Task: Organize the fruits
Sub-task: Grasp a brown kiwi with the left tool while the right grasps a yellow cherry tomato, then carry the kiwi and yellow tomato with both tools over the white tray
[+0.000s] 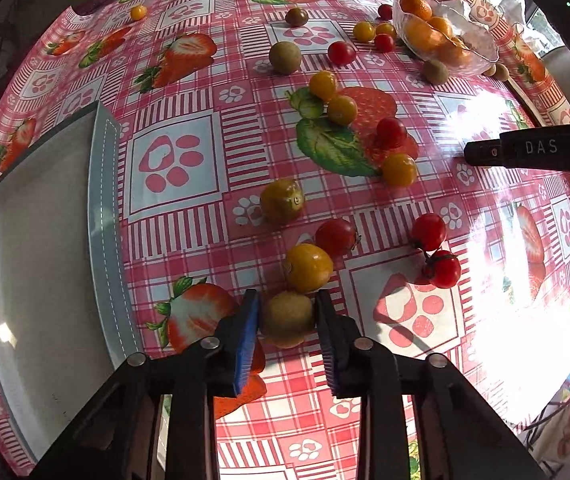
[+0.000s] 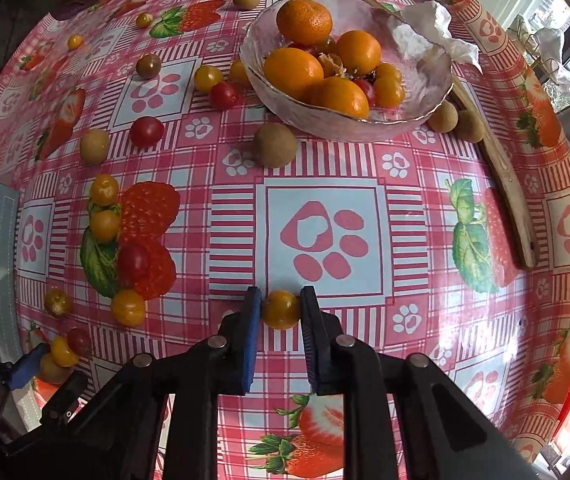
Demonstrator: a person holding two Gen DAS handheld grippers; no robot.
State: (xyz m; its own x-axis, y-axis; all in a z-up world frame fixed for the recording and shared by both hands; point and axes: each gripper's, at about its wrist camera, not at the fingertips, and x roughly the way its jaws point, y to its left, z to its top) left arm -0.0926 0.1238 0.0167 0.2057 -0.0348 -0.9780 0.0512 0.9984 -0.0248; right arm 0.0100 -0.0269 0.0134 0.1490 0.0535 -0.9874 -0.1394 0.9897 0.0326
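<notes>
Left gripper [image 1: 287, 314] fingers clenched on a brown longan [image 1: 287, 319] low over the bench [image 1: 365, 420], beside grey tray [image 1: 103, 200]. Right gripper [image 2: 281, 309] fingers grasp a yellow tomato [image 2: 281, 309], w/ glass bowl [image 2: 281, 114] farther ahead.

A bowl [image 2: 425, 92] of oranges [image 2: 304, 21] stands near the table's [image 2: 405, 220] far right edge. A tray [image 1: 37, 240] lies at the left edge. Tomatoes [image 1: 429, 232] are scattered between them.

The grey tray [image 1: 45, 240] ran off the left edge of the left wrist view, and sun glare washed out the bench [image 1: 497, 248] at right. In the glass bowl [image 2: 285, 96], small fruits lay half hidden behind the oranges [image 2: 293, 68]; the wooden spoon [image 2: 501, 168] passed behind the bowl.
</notes>
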